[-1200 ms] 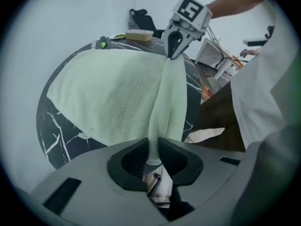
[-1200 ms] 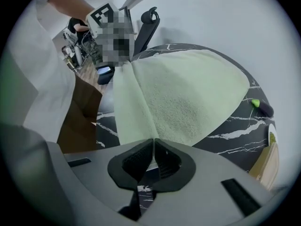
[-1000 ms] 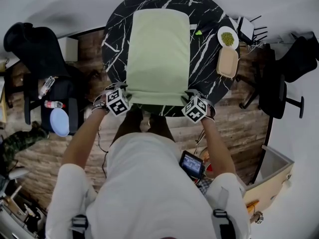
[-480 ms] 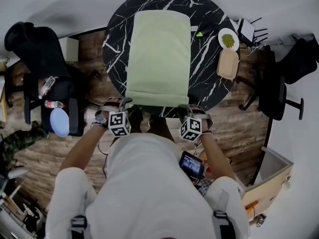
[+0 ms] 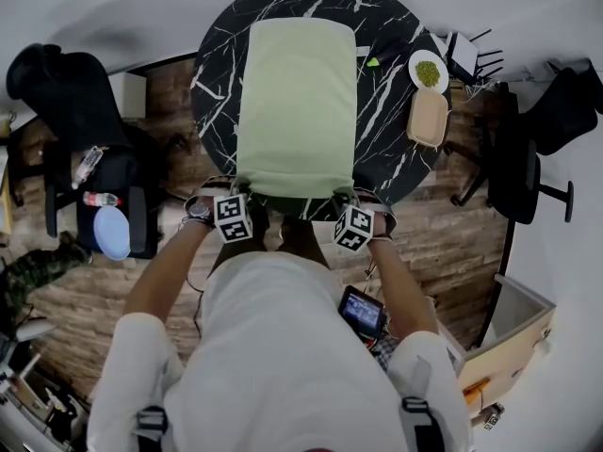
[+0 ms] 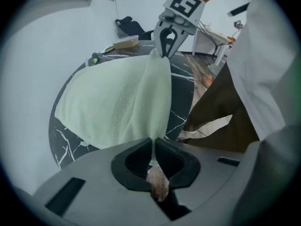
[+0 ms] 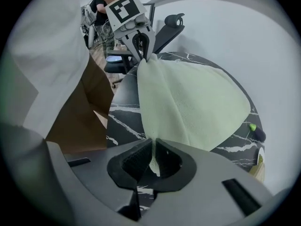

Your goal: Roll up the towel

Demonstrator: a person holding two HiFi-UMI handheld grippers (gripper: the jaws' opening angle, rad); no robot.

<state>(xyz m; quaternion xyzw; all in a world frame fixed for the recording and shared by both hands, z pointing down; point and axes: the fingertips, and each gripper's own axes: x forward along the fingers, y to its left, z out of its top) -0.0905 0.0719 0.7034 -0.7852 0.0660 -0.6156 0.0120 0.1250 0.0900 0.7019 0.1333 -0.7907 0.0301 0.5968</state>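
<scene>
A pale green towel (image 5: 297, 102) lies spread lengthwise on the round black marble table (image 5: 386, 149), its near edge at the table's front rim. My left gripper (image 5: 238, 199) is shut on the towel's near left corner, and its jaws have just been closing. In the left gripper view the cloth (image 6: 117, 102) is pinched between my jaws (image 6: 154, 142). My right gripper (image 5: 350, 201) is shut on the near right corner, and its jaws have also just been closing. The right gripper view shows the towel (image 7: 188, 102) running into those jaws (image 7: 154, 145). The edge between the corners is lifted taut.
A white plate of green food (image 5: 430, 72), a tan oval dish (image 5: 429, 119) and a small green thing (image 5: 375, 62) sit at the table's right side. Black chairs (image 5: 71, 92) (image 5: 528, 168) flank the table. A cardboard box (image 5: 513, 337) stands lower right.
Both grippers drew back from the table edge, then came in toward each other at the towel's near corners. Their jaws went from open to closed on the cloth.
</scene>
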